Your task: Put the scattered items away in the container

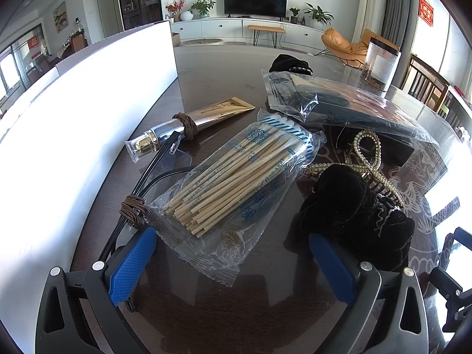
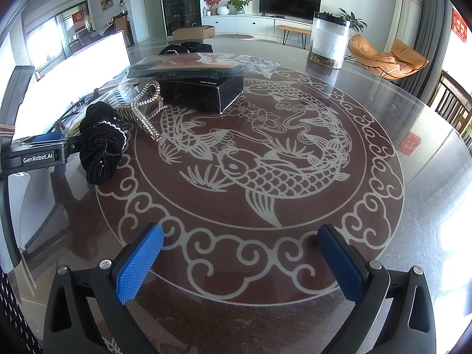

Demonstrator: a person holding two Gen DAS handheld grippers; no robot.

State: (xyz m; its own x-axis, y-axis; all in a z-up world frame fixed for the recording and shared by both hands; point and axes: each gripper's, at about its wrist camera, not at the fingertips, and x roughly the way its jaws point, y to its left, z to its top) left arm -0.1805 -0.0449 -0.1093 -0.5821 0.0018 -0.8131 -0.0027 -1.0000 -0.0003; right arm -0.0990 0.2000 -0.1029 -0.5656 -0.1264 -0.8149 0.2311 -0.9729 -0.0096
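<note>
Both tongs spread, empty. Left gripper point(image 1: 233, 265) straddles swab packet point(image 1: 236, 183); slick film may slip, snag glasses point(image 1: 153, 171). White container point(image 1: 73, 135) probably overexposed; rim unclear. Right gripper point(image 2: 240, 262) idle.

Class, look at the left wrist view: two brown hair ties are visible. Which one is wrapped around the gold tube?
The farther brown hair tie, looped around the gold tube. The nearer brown hair tie sits on black cables beside the left gripper.

Straight ahead of the tongs, a dark television point(image 2: 290, 1) stands on a long white cabinet point(image 2: 253, 25) against a white wall. Right of them: an orange lounge chair point(image 2: 386, 56), grey curtains point(image 2: 430, 29), bright windows.
</note>
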